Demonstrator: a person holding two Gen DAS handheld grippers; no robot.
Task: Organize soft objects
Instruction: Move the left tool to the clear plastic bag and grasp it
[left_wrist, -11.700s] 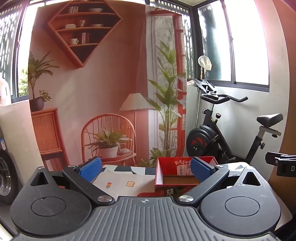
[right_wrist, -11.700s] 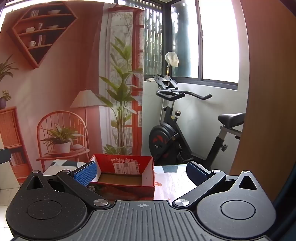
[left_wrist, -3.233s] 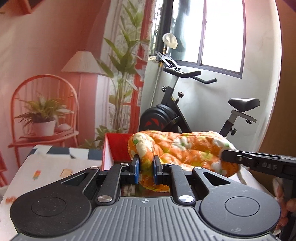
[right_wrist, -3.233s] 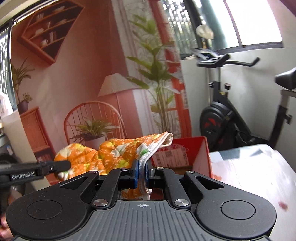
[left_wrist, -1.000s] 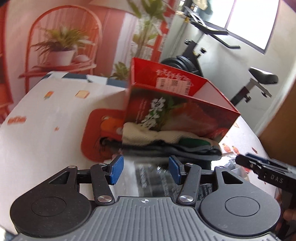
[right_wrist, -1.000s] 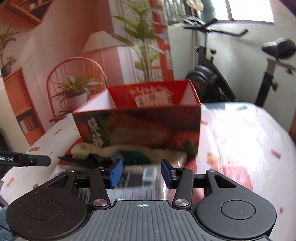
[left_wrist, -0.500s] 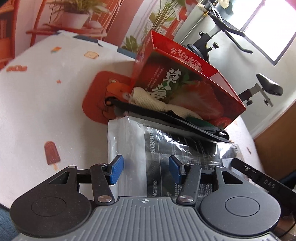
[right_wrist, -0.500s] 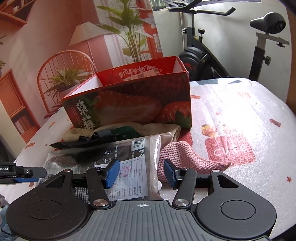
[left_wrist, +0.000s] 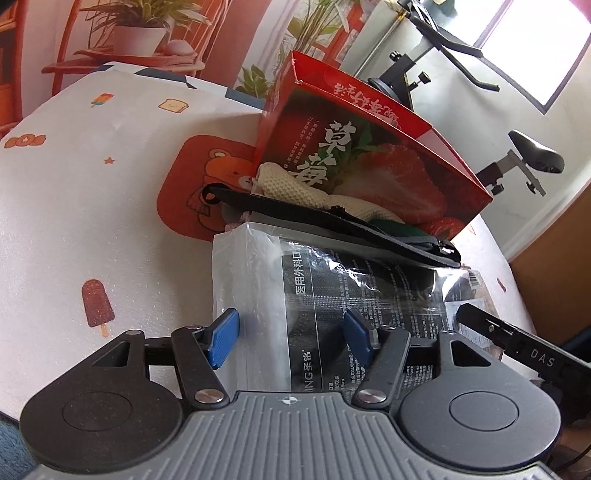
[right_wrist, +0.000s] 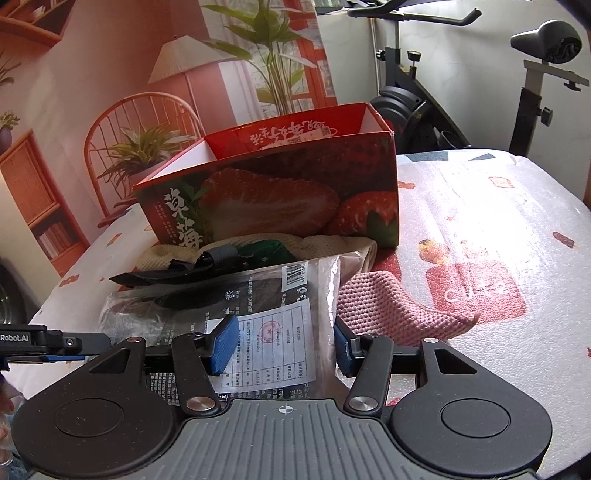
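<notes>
A table covered with a white cartoon-printed cloth (right_wrist: 491, 236) is seen before a painted backdrop and an exercise bike (right_wrist: 532, 74). Nearest, a clear plastic packet (left_wrist: 295, 280) holding something dark is laid flat on the cloth. The left gripper (left_wrist: 290, 338) is angled down over one end of it, its jaws apart and just widened, with nothing pinched; the right gripper (right_wrist: 282, 343) is poised over the labelled end, jaws likewise parted and touching nothing. Just beyond, a black strap (left_wrist: 314, 218), a cream knitted cloth (left_wrist: 291, 186), something green (right_wrist: 267, 249) and a pink knitted cloth (right_wrist: 391, 306) are heaped against a red strawberry box (right_wrist: 288, 199); its contents cannot be made out.
</notes>
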